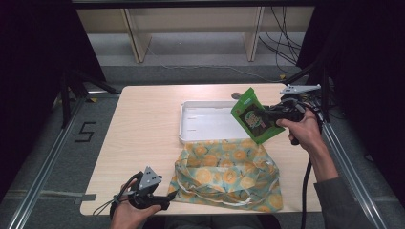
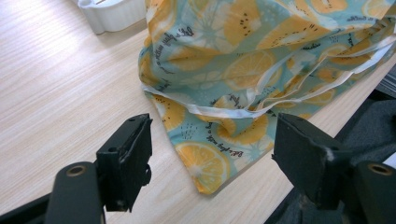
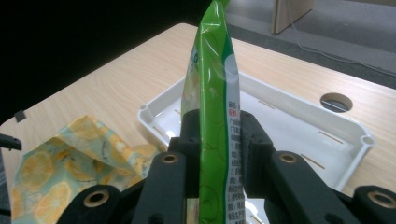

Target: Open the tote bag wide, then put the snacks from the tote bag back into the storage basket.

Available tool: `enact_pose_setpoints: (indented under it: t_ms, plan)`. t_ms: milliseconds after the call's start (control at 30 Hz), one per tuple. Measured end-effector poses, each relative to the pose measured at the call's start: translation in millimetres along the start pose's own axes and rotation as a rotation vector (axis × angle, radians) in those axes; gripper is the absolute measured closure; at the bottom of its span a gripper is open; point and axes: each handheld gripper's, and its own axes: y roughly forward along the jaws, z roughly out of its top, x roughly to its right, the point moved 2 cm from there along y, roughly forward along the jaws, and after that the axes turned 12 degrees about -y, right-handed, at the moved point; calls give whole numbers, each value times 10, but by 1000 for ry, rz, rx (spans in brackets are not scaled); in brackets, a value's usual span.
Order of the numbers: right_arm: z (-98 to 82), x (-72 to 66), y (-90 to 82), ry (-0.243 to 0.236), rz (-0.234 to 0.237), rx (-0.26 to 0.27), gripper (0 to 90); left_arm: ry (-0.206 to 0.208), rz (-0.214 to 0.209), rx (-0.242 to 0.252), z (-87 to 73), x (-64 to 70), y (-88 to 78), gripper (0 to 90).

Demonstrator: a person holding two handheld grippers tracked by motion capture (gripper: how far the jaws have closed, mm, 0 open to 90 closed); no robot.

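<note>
A green snack pouch (image 1: 253, 117) hangs upright above the right end of a white tray (image 1: 205, 121), with my right gripper (image 1: 272, 114) shut on it. In the right gripper view the pouch (image 3: 212, 84) stands edge-on, pinched between the two jaws of the right gripper (image 3: 217, 126). A cloth bag (image 1: 227, 171) printed with orange slices lies crumpled on the table in front of the tray. My left gripper (image 1: 165, 202) sits low at the bag's near left corner. In the left gripper view the left gripper (image 2: 212, 149) is open, and the bag (image 2: 243, 60) has a corner lying between the jaws without touching them.
The wooden table (image 1: 143, 124) has bare room on its left half. A round cable hole (image 1: 236, 96) sits just behind the tray. The tray (image 3: 289, 126) is empty inside. Black frames and rails flank the table, and shelving legs stand behind it.
</note>
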Motion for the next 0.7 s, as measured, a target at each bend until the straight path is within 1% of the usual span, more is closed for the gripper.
enact_pose_setpoints:
  t_ms: [33, 67, 100, 133, 200, 233, 267, 300, 333, 367, 400, 433, 467, 500, 533, 567, 600, 633, 667, 700]
  plan:
    - [0, 0, 0, 0, 0, 0, 748, 2, 0, -2, -2, 1, 1, 273]
    - [2, 9, 2, 14, 5, 3, 748, -45, 1, 24, -12, 28, 24, 272]
    - [-5, 28, 8, 8, -11, 9, 748, -42, 4, 23, -12, 25, 25, 271]
    - [-3, 42, 3, 18, -20, 6, 748, -27, 6, 19, -5, 19, 7, 267]
    - [-3, 47, 3, 19, -26, 5, 748, -25, 5, 16, -3, 12, 3, 267]
    - [-1, 75, -3, -5, -36, 1, 748, -37, 2, 28, -3, 15, 14, 266]
    - [-2, 88, 16, -20, -52, 30, 748, -28, -1, 25, -4, 8, 14, 265]
    - [13, 62, -11, 27, -30, -2, 748, -27, -1, 23, -5, 7, 13, 265]
    - [26, 100, 8, -17, -52, 32, 748, -3, 8, 2, -5, -3, -3, 256]
    - [26, 100, 8, -17, -52, 32, 748, -24, 10, 27, -6, 15, 12, 256]
    - [52, 77, 6, 12, -32, 29, 748, -31, 8, 29, -12, 26, 18, 251]
    - [64, 77, 18, 8, -47, 39, 748, -31, 8, 29, -12, 26, 18, 251]
    - [84, 69, 8, 15, -44, 14, 748, -38, 14, 21, -21, 26, 21, 251]
    - [84, 69, 8, 15, -44, 14, 748, -36, 8, 27, -22, 37, 25, 251]
    - [127, 60, 26, 3, -44, 3, 748, -31, 9, 24, -19, 38, 23, 251]
    - [127, 60, 26, 3, -44, 3, 748, -33, 15, 24, -22, 42, 23, 251]
    - [143, 52, 43, 4, -46, 3, 748, -33, 12, 23, -25, 47, 22, 251]
    - [159, 41, 58, 2, -53, -2, 748, -35, 10, 24, -27, 49, 23, 251]
    - [173, 34, 68, -1, -60, -12, 748, -26, 10, 21, -27, 48, 19, 251]
    - [219, 20, 114, -13, -75, -29, 748, -17, 9, 23, -24, 43, 20, 251]
